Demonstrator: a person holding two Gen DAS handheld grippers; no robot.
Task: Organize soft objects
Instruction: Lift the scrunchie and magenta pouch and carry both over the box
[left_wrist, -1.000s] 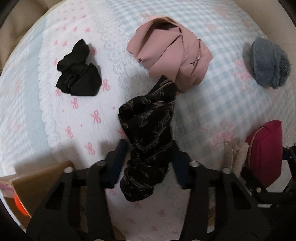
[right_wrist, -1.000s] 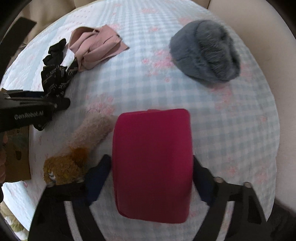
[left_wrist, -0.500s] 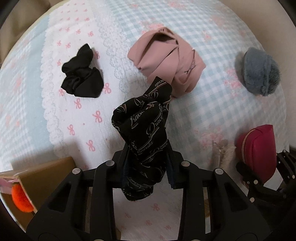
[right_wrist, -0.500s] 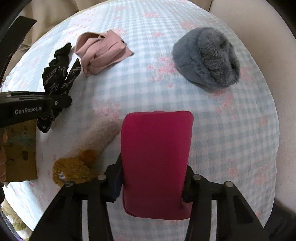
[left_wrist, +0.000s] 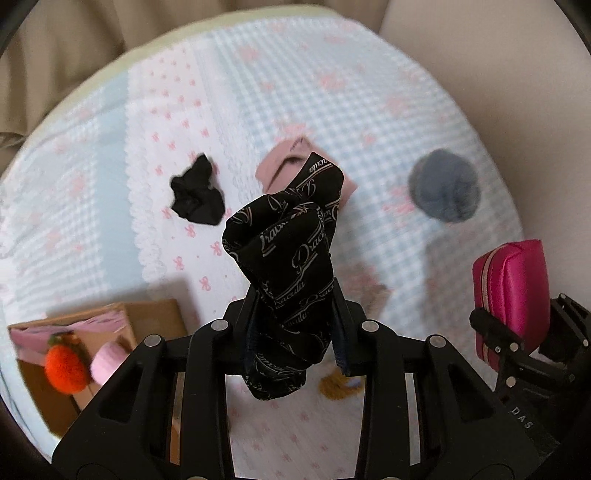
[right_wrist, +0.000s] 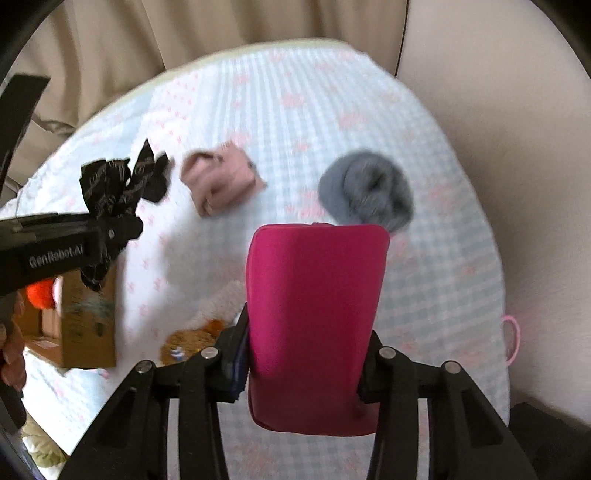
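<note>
My left gripper (left_wrist: 295, 332) is shut on a black patterned scarf (left_wrist: 291, 258) and holds it well above the bed; it also shows in the right wrist view (right_wrist: 110, 192). My right gripper (right_wrist: 303, 354) is shut on a magenta zip pouch (right_wrist: 314, 314), lifted off the bed; the pouch shows at the right of the left wrist view (left_wrist: 513, 295). On the bed lie a pink cloth (right_wrist: 221, 181), a grey fuzzy hat (right_wrist: 365, 192), a black scrunchie (left_wrist: 195, 197) and a tan plush toy (right_wrist: 192, 339).
A cardboard box (left_wrist: 122, 339) holding an orange plush (left_wrist: 64, 367) and a pink soft item stands at the lower left on the checked bedspread (left_wrist: 369, 110). Beige curtains (right_wrist: 147, 33) hang behind the bed. A pink loop (right_wrist: 511, 339) lies at the bed's right edge.
Both grippers closed on their items and rose high above the bed: the left with the scarf, the right with the pouch. The bed items now look smaller and farther.
</note>
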